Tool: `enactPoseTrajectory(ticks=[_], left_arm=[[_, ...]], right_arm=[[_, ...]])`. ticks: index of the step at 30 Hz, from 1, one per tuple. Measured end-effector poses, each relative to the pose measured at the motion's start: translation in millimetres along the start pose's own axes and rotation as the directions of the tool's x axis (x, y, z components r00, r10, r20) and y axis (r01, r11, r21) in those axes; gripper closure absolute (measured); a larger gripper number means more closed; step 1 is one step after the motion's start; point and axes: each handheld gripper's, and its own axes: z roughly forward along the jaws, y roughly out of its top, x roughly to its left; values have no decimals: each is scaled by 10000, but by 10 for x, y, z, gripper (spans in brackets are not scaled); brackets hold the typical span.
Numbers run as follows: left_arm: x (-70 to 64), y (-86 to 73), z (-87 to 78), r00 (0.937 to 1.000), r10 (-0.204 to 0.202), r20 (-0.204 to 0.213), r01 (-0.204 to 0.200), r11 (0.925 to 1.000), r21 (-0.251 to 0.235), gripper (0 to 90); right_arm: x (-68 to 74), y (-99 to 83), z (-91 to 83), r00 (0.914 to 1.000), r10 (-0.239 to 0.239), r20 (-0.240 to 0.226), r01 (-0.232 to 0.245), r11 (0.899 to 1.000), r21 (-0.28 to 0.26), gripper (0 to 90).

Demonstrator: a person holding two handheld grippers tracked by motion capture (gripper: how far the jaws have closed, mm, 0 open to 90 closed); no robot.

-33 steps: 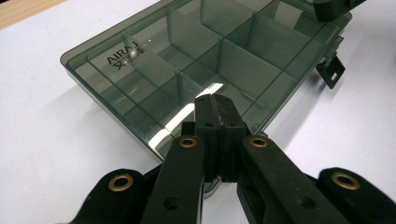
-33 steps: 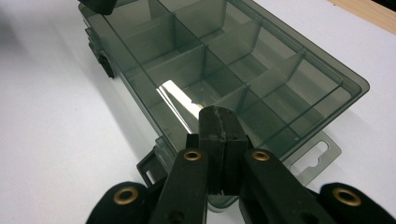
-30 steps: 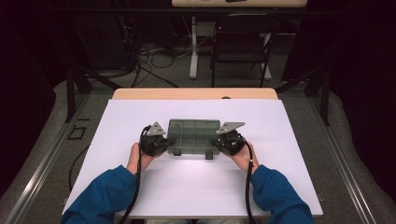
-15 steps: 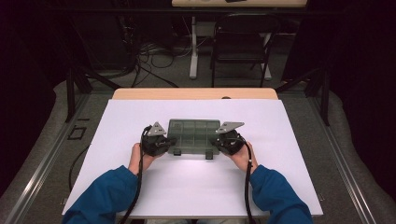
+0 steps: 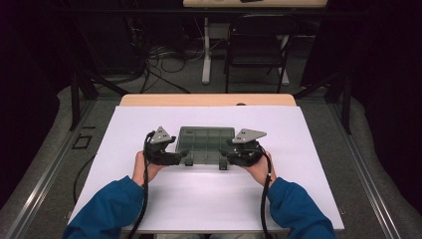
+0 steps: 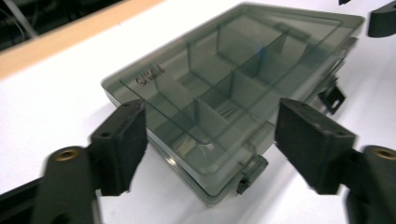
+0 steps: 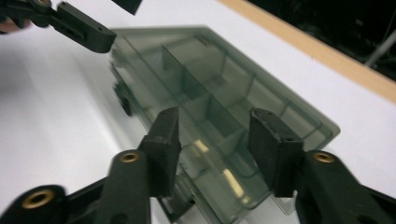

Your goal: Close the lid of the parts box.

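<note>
A smoke-grey clear compartment box [image 5: 205, 142] lies flat on the white table with its lid down. In the left gripper view the box [image 6: 233, 79] sits just beyond my open left gripper [image 6: 212, 147], with a front latch [image 6: 250, 172] low between the jaws. My left gripper [image 5: 183, 158] is at the box's near left corner in the high view. My right gripper [image 5: 225, 159] is at the near right corner. It stands open [image 7: 217, 149], and the near edge of the box [image 7: 210, 84] runs between its fingers [image 7: 163, 140].
The white table top [image 5: 209, 199] stretches wide around the box, with a wooden strip [image 5: 206, 99] along its far edge. Beyond it a black chair [image 5: 259, 50] and cables stand on the floor. The other gripper's jaw [image 7: 79, 28] shows at the top left of the right gripper view.
Both grippers have shifted very slightly along the box's near edge. The box has stayed in place.
</note>
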Motion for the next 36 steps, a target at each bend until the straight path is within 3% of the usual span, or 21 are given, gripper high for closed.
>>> enactPoseTrajectory(ticks=[8, 15, 24, 31, 36], left_arm=[[-113, 7, -441, 9992, 289, -283, -317, 9937, -1072, 95], [-213, -119, -815, 9962, 422, -757, -546, 9838, -1705, 0], [-300, -379, -1114, 9931, 442, -1090, -652, 9781, -1975, 0], [-325, -590, -1202, 9918, 392, -1219, -606, 9822, -1778, 0], [-336, -750, -1252, 9901, 365, -1356, -589, 9846, -1645, 0]], right_arm=[[120, 90, -354, 9991, -388, 186, 404, 9944, -972, 293], [267, 99, -702, 9963, -704, 494, 780, 9815, -1749, 191], [388, -74, -1016, 9938, -661, 893, 847, 9709, -2242, 83], [418, -242, -1185, 9924, -441, 1147, 719, 9651, -2518, 43], [433, -388, -1254, 9883, -307, 1493, 657, 9696, -2355, 20]])
